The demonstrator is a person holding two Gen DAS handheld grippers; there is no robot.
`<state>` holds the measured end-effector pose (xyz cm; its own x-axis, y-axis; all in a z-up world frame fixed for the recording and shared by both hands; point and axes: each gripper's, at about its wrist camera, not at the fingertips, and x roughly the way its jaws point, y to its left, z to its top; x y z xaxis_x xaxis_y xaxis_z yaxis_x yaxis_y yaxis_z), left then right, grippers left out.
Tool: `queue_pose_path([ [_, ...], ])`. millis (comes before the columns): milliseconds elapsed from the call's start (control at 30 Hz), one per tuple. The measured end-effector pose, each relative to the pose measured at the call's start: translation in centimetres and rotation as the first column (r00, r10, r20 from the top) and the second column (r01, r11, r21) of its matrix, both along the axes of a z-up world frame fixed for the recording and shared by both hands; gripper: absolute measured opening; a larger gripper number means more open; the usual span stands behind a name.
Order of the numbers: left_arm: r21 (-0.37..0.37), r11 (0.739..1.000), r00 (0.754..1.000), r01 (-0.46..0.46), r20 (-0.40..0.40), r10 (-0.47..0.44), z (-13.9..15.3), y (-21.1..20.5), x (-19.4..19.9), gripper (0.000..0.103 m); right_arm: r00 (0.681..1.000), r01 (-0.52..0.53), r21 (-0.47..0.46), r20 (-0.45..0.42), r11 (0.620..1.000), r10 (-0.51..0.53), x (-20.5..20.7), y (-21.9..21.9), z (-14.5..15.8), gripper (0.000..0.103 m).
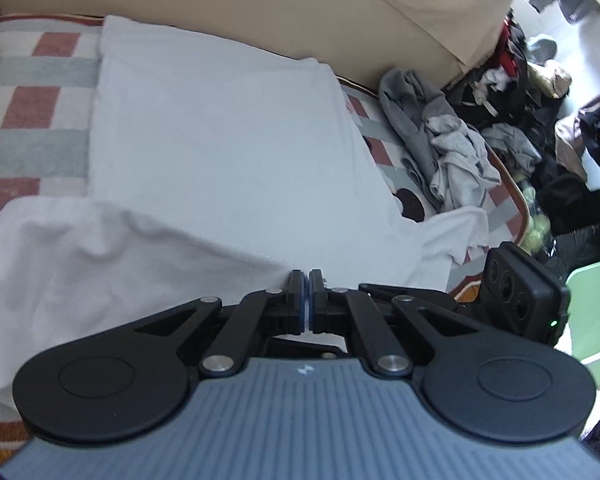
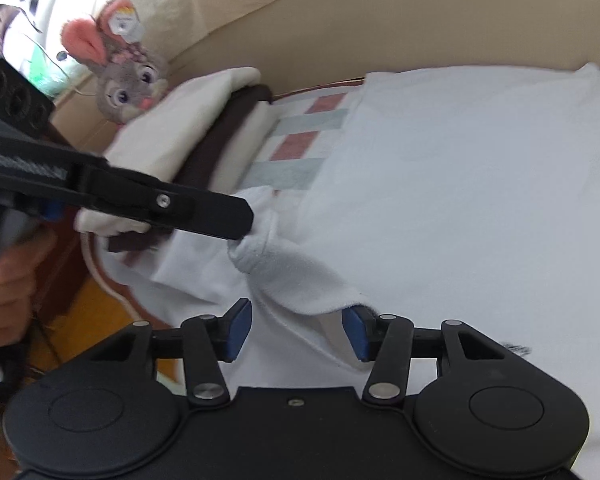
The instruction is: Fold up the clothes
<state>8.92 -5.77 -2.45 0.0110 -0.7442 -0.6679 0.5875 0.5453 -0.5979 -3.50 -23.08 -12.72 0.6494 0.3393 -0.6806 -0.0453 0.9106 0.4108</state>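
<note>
The white T-shirt (image 1: 220, 140) is spread flat over the checked bedspread (image 1: 40, 80), straight out ahead of both grippers, with its near part bunched and lifted.

The left gripper (image 1: 309, 280) has its jaws pinched together, and from the right wrist view you can see why: a wad of the shirt's fabric is clamped at its tip, so it's got a sleeve or edge picked up off the bed. My guess is it's held there to carry that bit over the body of the shirt for a fold.

The right gripper (image 2: 298, 330) is wide, blue pads apart, with a loose flap of the same shirt lying between them, nothing gripped. Looks lined up to take that flap, but can't say for sure.

Off to the left gripper's right there's a pile of grey clothes (image 1: 440, 152). A plush bunny (image 2: 128, 68) sits ahead-left of the right gripper, behind the pillow (image 2: 188, 120).

Writing: none I can read. The bunny has a tag and the left gripper's body a small logo, both too blurry or small.
</note>
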Motion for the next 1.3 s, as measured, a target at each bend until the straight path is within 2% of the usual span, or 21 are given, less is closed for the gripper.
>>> queue_pose_path([
  [167,-0.022,0.998,0.999,0.053,0.004,-0.053,0.6,-2.3,-0.8,0.001,0.999,0.049,-0.23,-0.001,0.972,-0.05,0.4,0.4,-0.8,0.055],
  [233,0.029,0.999,0.997,0.045,0.058,-0.047,0.4,-3.1,-1.2,0.002,0.998,0.064,-0.263,-0.012,0.963,-0.069,0.4,-0.2,-1.3,0.014],
  [267,0.061,0.998,0.995,0.034,0.093,-0.039,0.3,-3.2,-1.2,0.004,0.996,0.062,-0.265,-0.04,0.962,-0.075,0.6,-0.6,-1.6,0.004],
  [333,0.161,0.987,0.979,-0.014,0.201,-0.019,-0.3,-2.7,-1.4,0.005,0.988,0.102,-0.22,-0.093,0.97,-0.125,0.8,-2.0,-2.3,0.008],
  [367,0.209,0.977,0.967,-0.042,0.255,-0.014,-0.6,-2.4,-1.5,0.008,0.982,0.133,-0.188,-0.11,0.973,-0.155,0.8,-2.9,-2.5,0.015],
  [400,0.275,0.959,0.952,-0.069,0.306,-0.02,-1.2,-2.0,-1.7,0.01,0.975,0.162,-0.13,-0.133,0.978,-0.179,0.7,-3.9,-2.7,0.019],
  [433,0.345,0.932,0.937,-0.107,0.35,-0.021,-2.0,-1.5,-1.7,0.016,0.967,0.192,-0.072,-0.158,0.979,-0.201,0.7,-4.8,-2.9,0.027],
  [467,0.401,0.903,0.927,-0.157,0.374,-0.005,-2.8,-0.9,-1.6,0.024,0.961,0.215,-0.023,-0.174,0.976,-0.215,0.7,-5.5,-3.2,0.042],
  [533,0.49,0.832,0.912,-0.26,0.408,0.045,-4.4,0.7,-1.1,0.028,0.948,0.261,0.072,-0.207,0.963,-0.241,0.7,-6.9,-3.7,0.044],
  [567,0.524,0.793,0.906,-0.311,0.417,0.08,-5.2,1.6,-0.8,0.03,0.946,0.269,0.088,-0.211,0.959,-0.246,0.7,-7.1,-3.9,0.047],
  [633,0.552,0.744,0.905,-0.377,0.389,0.171,-6.4,3.8,0.1,0.031,0.943,0.283,0.106,-0.212,0.953,-0.256,1.1,-7.1,-4.4,0.049],
  [767,0.578,0.689,0.896,-0.438,0.345,0.281,-7.7,7.1,1.3,0.031,0.959,0.244,0.064,-0.163,0.968,-0.231,2.9,-5.8,-4.8,0.049],
  [833,0.578,0.681,0.892,-0.449,0.337,0.302,-8.1,7.5,1.4,0.031,0.969,0.202,0.012,-0.151,0.979,-0.198,4.0,-4.6,-5.4,0.049],
  [867,0.573,0.683,0.89,-0.453,0.33,0.314,-8.1,7.7,1.4,0.031,0.977,0.179,-0.023,-0.116,0.984,-0.18,4.2,-4.1,-5.4,0.044],
  [900,0.572,0.684,0.891,-0.453,0.326,0.318,-8.1,7.7,1.5,0.032,0.984,0.156,-0.058,-0.081,0.986,-0.161,4.4,-3.5,-5.4,0.008],
  [933,0.571,0.685,0.891,-0.452,0.329,0.313,-8.0,7.5,1.3,0.034,0.991,0.112,-0.093,-0.066,0.989,-0.119,4.4,-2.8,-5.2,0.007],
  [1000,0.564,0.691,0.889,-0.452,0.345,0.3,-7.6,7.3,1.0,0.035,0.993,0.115,-0.125,-0.001,0.985,-0.116,3.6,-2.8,-3.4,0.006],
  [1133,0.527,0.718,0.881,-0.454,0.388,0.271,-6.4,6.8,0.5,0.044,0.975,0.193,-0.048,0.118,0.98,-0.187,0.9,-5.8,2.7,0.006],
  [1167,0.535,0.715,0.882,-0.45,0.389,0.264,-6.3,6.6,0.5,0.051,0.97,0.212,-0.052,0.135,0.976,-0.203,0.2,-6.7,4.0,0.006],
  [1233,0.554,0.705,0.886,-0.444,0.391,0.25,-6.1,6.3,0.4,0.061,0.962,0.249,-0.101,0.14,0.963,-0.234,-1.3,-8.4,6.3,0.006],
  [1300,0.554,0.716,0.895,-0.424,0.379,0.237,-6.2,5.9,0.1,0.061,0.965,0.261,-0.164,0.083,0.951,-0.251,-2.0,-9.8,7.1,0.006],
])
